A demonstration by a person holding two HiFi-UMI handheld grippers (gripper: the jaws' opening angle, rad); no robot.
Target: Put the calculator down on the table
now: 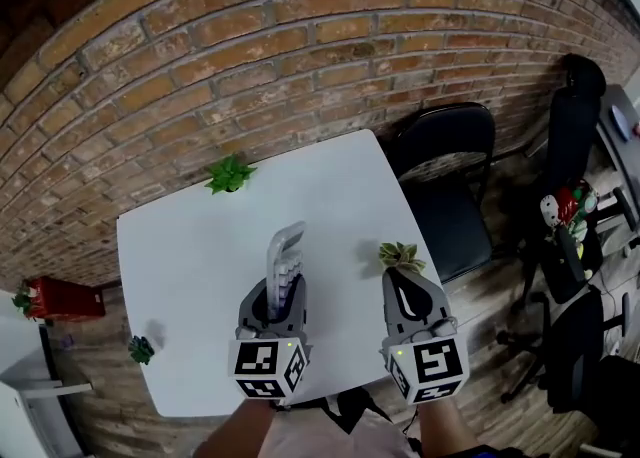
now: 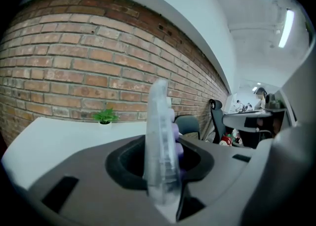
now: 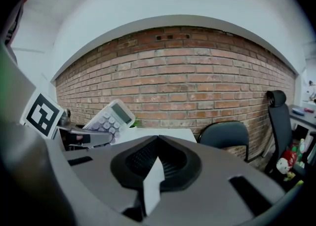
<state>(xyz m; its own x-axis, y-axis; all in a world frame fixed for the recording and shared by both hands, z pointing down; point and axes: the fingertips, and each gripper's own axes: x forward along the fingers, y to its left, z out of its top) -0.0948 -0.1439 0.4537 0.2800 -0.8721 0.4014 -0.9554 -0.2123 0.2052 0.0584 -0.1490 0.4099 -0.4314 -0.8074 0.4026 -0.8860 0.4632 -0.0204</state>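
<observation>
Calculator, slim white plastic point(image 1: 284, 264) — clamped edge-up by the left gripper point(image 1: 283, 298) — should be laid flat on the white table point(image 1: 195, 256) at twelve o'clock; right gripper point(image 1: 401, 284) closed, empty.

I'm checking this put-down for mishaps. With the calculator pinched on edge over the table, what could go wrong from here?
The calculator stands on edge in the left claw, gripped only at its lower end. Released like that, it could topple or clatter onto the table. The small potted plant just ahead of the right claw might get knocked if that hand pushes forward.
</observation>
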